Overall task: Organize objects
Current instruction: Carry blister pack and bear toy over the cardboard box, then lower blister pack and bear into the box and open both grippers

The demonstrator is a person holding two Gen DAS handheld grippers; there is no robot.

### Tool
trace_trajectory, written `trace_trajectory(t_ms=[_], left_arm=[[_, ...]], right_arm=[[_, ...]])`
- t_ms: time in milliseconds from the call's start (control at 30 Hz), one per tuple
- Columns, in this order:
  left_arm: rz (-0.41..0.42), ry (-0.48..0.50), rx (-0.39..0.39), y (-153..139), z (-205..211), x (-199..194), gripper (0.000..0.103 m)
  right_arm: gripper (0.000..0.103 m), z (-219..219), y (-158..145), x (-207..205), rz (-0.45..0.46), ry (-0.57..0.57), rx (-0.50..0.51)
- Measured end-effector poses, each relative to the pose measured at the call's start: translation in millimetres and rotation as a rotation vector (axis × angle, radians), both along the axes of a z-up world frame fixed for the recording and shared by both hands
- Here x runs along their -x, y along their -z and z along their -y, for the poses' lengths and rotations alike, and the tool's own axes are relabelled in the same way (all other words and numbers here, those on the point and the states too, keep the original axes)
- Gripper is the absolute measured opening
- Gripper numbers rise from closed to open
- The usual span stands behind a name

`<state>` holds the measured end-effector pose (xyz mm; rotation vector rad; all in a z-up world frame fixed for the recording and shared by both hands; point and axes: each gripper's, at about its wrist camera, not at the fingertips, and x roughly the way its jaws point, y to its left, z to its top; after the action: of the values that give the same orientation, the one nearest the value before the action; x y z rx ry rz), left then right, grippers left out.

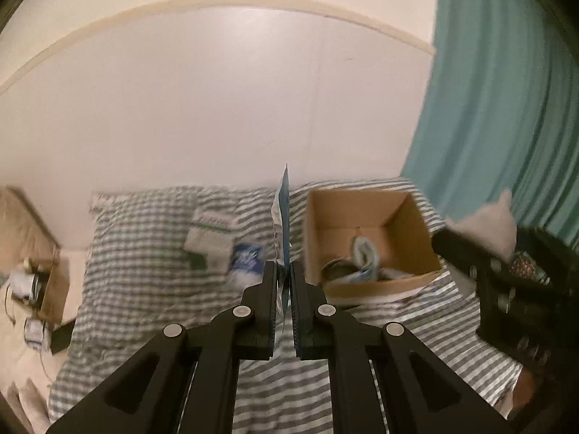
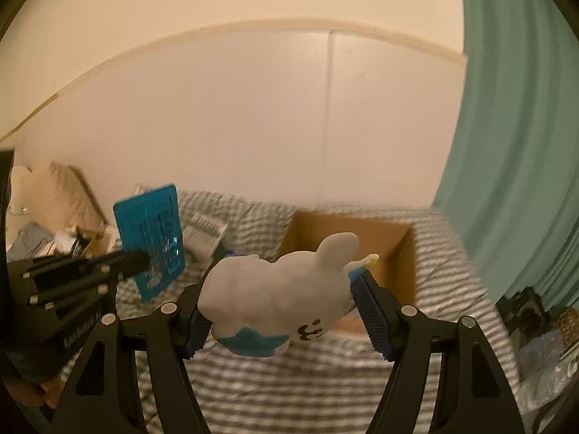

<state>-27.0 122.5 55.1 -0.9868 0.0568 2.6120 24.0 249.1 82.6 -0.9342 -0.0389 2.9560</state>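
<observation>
Two grippers, each holding one item above the striped bed, with one cardboard box beyond them.

The left gripper (image 1: 284,285) was clamped on one thin blue packet (image 1: 284,217), held edge-on and upright in the left wrist view, left of the box. The right gripper (image 2: 282,311) was closed around one white plush toy (image 2: 278,289) with a blue patch and a small dark face, raised near the box's near edge. The single open cardboard box (image 1: 409,217) sat on the far right of the striped bedcover (image 1: 144,253) and held several blurred items, count unclear. Two more packets lay on the cover to its left: one white-and-green packet (image 1: 211,235) and one blue-and-white packet (image 1: 248,258) just beside it. A teal curtain (image 1: 506,108) hung at the right.
</observation>
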Motion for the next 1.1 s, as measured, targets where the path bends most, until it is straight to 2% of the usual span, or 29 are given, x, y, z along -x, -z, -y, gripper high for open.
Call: trace_trajectory(t_ms=[167, 333, 600, 800, 1000, 1100], left_arm=[[-0.031, 0.054, 0.012, -13.2, -42.5, 12.2, 0.007], [-0.023, 0.098, 0.021, -7.8, -82.0, 33.2, 0.007], [0.049, 0.138, 0.070, 38.7, -133.4, 73.4, 0.007], [0.122, 0.138, 0.097, 82.8, -150.5, 94.9, 0.007], [0.190, 0.132, 0.095, 112.4, -150.2, 111.0, 0.007], [0.204, 0.134, 0.087, 116.9, -148.8, 112.2, 0.007]], right_arm=[[0.069, -42.0, -28.5, 20.3, -0.044, 0.045, -0.006], [0.069, -81.4, -27.7, 50.3, -0.030, 0.096, 0.022], [0.069, -129.9, 24.6, 99.7, 0.078, 0.140, 0.071], [0.069, -144.2, 69.9, 129.3, 0.168, 0.140, 0.108], [0.070, -155.6, 87.7, 142.1, 0.196, 0.137, 0.143], [0.070, -149.8, 90.9, 142.3, 0.205, 0.148, 0.146]])
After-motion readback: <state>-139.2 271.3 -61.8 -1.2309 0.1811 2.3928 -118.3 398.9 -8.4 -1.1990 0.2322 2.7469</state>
